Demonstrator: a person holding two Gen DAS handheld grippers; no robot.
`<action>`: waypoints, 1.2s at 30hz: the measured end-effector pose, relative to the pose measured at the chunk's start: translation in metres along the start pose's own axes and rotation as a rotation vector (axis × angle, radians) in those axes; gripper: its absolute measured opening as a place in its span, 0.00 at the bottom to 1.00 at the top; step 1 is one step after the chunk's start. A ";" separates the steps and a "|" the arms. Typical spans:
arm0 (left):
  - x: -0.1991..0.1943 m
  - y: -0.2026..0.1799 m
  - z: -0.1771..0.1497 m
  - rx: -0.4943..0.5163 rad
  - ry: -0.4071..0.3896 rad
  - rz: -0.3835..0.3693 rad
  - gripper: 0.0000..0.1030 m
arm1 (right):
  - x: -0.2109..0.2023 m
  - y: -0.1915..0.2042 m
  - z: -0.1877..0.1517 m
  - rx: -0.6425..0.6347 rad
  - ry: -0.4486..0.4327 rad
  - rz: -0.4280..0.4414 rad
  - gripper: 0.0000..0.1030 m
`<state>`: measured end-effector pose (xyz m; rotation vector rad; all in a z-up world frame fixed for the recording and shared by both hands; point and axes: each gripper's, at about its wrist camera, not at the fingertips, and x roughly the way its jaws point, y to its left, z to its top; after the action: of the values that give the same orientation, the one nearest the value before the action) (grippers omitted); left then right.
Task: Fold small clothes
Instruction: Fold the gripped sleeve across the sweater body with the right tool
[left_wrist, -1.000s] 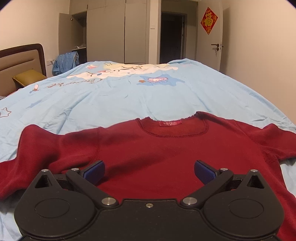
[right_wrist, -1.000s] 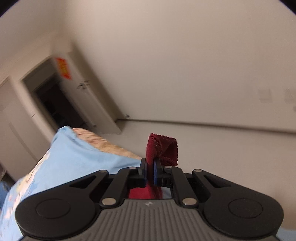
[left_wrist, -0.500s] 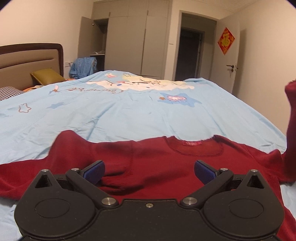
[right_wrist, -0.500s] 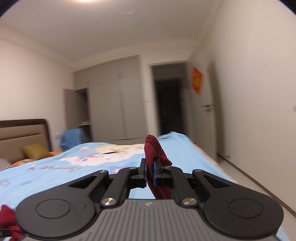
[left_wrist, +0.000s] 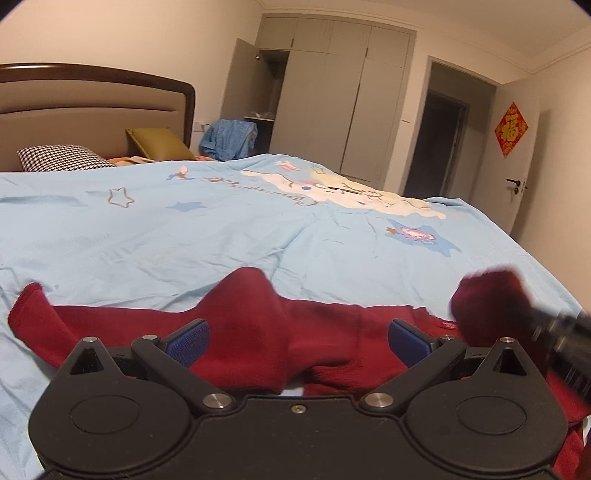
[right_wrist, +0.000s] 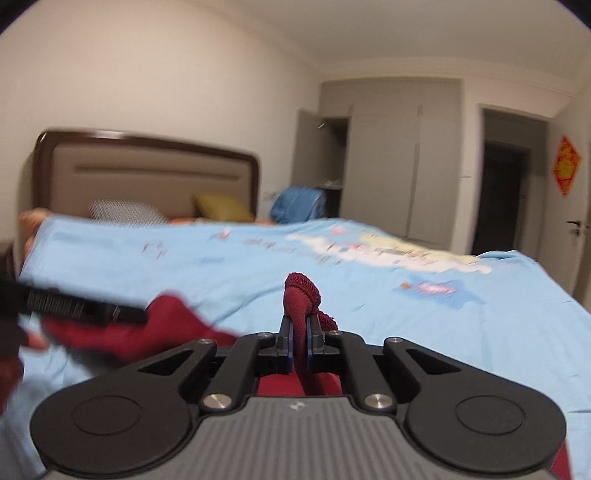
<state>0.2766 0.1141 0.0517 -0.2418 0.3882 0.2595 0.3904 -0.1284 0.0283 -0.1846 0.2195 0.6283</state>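
Note:
A dark red sweater (left_wrist: 258, 314) lies spread on the light blue bedspread (left_wrist: 221, 229), bunched into a hump at its middle. One sleeve (left_wrist: 33, 314) stretches out to the left. My left gripper (left_wrist: 298, 338) hovers low over the sweater's near edge, open, with the hump between its blue pads (left_wrist: 188, 338) and nothing gripped. My right gripper (right_wrist: 299, 334) is shut on the other sleeve's cuff (right_wrist: 301, 291), which sticks up above its fingers. In the left wrist view that lifted cuff (left_wrist: 487, 302) hangs blurred at the right, above the sweater's collar label (left_wrist: 448, 325).
The bed runs back to a padded headboard (left_wrist: 92, 99) with a checked pillow (left_wrist: 62, 157) and an olive cushion (left_wrist: 159, 144). A blue heap of clothes (left_wrist: 229, 138) sits by the grey wardrobe (left_wrist: 332, 99). A doorway (left_wrist: 436, 147) and a white door (left_wrist: 517, 173) are on the right.
My right gripper has swung left with the sleeve cuff, from beside the bed to over the sweater. The left gripper has turned left, still open, and the sweater has bunched up in front of it.

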 end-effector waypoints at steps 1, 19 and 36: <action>0.000 0.003 -0.001 -0.002 0.001 0.004 1.00 | 0.006 0.011 -0.006 -0.028 0.033 0.017 0.07; 0.041 -0.046 -0.056 0.111 0.135 -0.070 1.00 | -0.086 -0.007 -0.076 -0.070 0.221 -0.087 0.81; 0.061 -0.066 -0.103 0.221 0.166 -0.002 1.00 | -0.112 -0.128 -0.130 0.056 0.310 -0.540 0.48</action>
<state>0.3156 0.0359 -0.0538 -0.0460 0.5768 0.1933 0.3597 -0.3239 -0.0537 -0.2751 0.4661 0.0532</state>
